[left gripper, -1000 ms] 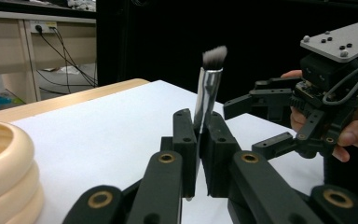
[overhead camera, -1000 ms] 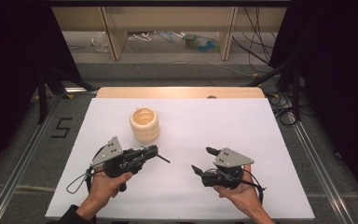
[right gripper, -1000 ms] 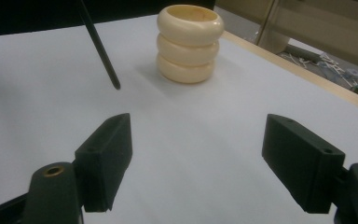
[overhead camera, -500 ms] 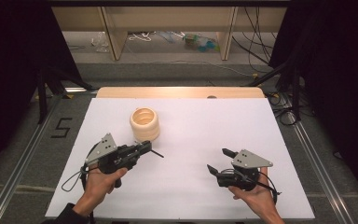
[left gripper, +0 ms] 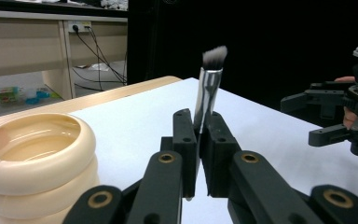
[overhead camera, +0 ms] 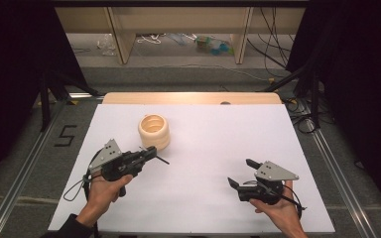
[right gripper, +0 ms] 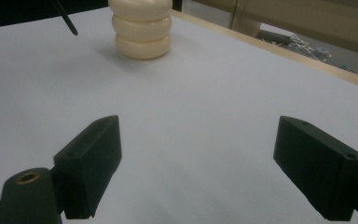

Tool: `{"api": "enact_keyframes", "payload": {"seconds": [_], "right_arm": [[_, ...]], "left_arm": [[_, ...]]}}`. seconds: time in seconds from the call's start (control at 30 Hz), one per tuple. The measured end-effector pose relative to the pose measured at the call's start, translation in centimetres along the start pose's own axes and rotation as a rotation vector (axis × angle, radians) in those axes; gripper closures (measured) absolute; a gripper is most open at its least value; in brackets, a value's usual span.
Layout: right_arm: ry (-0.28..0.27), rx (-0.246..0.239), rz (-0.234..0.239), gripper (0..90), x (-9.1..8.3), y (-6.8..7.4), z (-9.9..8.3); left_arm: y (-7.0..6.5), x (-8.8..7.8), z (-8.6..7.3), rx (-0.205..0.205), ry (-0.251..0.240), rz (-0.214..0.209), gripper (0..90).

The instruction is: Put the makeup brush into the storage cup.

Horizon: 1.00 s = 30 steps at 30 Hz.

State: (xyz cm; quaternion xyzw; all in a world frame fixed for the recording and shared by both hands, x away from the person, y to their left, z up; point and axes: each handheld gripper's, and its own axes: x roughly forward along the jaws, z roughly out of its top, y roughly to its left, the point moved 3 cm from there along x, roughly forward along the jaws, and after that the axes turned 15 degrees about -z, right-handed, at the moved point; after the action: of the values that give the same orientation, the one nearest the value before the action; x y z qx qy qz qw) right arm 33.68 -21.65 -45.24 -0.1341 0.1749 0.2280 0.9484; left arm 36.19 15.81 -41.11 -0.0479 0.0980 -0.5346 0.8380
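My left claw (left gripper: 198, 140) pinches a makeup brush (left gripper: 208, 88), bristles up, just beside the cream ribbed cup (overhead camera: 154, 131) on the desk (overhead camera: 203, 129). My right claw (overhead camera: 241, 173) has just spread wide, empty and well apart. I should bring the brush over the cup's mouth, keeping it steady, before letting go.

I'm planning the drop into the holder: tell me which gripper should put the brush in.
Left. The left gripper already clamps the makeup brush beside the cream ribbed cup. The right gripper is open, holds nothing and is farther away.
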Motion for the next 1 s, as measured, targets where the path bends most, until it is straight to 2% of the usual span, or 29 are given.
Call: {"api": "enact_keyframes", "payload": {"seconds": [0.23, 0.27, 0.5, 0.63, 0.7, 0.73, 0.8, 0.9, 1.0], "right_arm": [[-0.006, 0.013, -0.008, 15.9, -0.3, -0.4, -0.3], [-0.030, 0.006, -0.010, 15.9, -0.2, -0.5, -0.3], [-0.025, 0.017, -0.024, 15.9, -0.1, -0.8, -0.6], [-0.024, 0.019, -0.021, 16.0, -0.1, -0.8, -0.6], [-0.006, 0.028, -0.022, 15.9, -0.3, -0.7, -0.6], [-0.025, 0.020, -0.020, 15.9, -0.1, -0.8, -0.6], [-0.012, 0.033, -0.016, 15.9, -0.2, -0.7, -0.6], [-0.003, 0.031, -0.019, 16.0, -0.3, -0.7, -0.6], [-0.015, 0.021, -0.020, 16.0, -0.2, -0.7, -0.6]], "left_arm": [[0.7, -0.3, 0.2, -0.020, -0.007, 0.015, 84.9], [0.9, -0.4, 0.3, -0.021, -0.010, 0.022, 84.9], [1.3, -0.6, 0.6, -0.034, -0.024, 0.043, 84.9], [1.6, -0.6, 0.8, -0.014, -0.013, 0.051, 84.9], [1.7, -0.6, 1.0, -0.021, -0.016, 0.053, 84.9], [1.7, -0.6, 1.1, -0.025, -0.016, 0.055, 84.9], [1.8, -0.5, 1.2, -0.044, -0.027, 0.047, 84.9], [1.8, -0.4, 1.5, -0.036, -0.019, 0.047, 84.9], [1.9, -0.3, 1.7, -0.034, -0.019, 0.050, 84.9]]}}
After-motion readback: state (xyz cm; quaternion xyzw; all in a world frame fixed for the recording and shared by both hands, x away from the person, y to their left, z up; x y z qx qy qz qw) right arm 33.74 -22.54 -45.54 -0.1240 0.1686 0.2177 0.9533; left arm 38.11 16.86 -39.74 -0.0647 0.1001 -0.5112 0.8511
